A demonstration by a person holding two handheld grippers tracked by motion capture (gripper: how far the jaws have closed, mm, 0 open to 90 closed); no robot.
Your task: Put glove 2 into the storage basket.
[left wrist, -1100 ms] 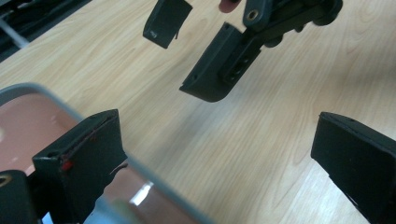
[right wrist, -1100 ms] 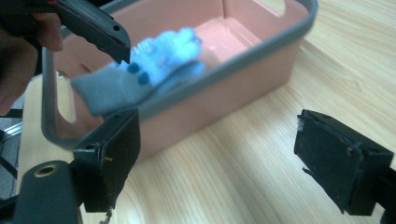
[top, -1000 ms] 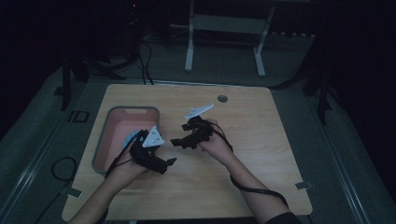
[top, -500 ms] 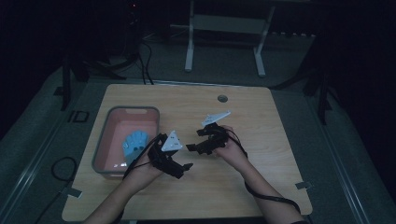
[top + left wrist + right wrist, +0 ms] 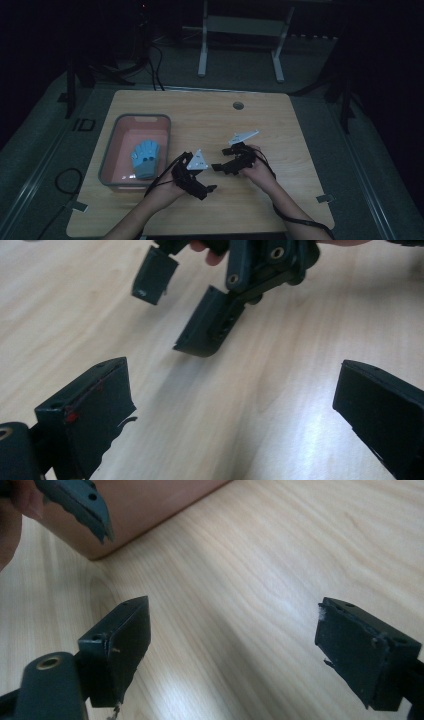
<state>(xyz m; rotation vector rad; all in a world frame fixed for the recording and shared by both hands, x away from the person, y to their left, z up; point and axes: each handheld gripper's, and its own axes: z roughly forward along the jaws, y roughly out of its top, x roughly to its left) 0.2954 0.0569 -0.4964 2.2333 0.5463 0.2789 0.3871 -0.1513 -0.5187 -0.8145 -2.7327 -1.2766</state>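
A grey-rimmed pink bin stands on the left of the wooden table. A blue ribbed thing lies inside it. My left gripper sits just right of the bin, low over the wood, pointing right. In the left gripper view it is open with only bare wood between the jaws. My right gripper is close beside it, pointing left, and its two jaws hang spread apart. In its own view the right gripper is open and holds nothing.
A round cable hole lies near the table's far edge. A forearm crosses the top left of the right gripper view. White stand legs rise behind the table. Cables trail from both hands toward the front edge.
Both grippers have drifted right and toward the person's side. The left gripper has come away from the bin, so the blue thing inside now shows. Both stay open.
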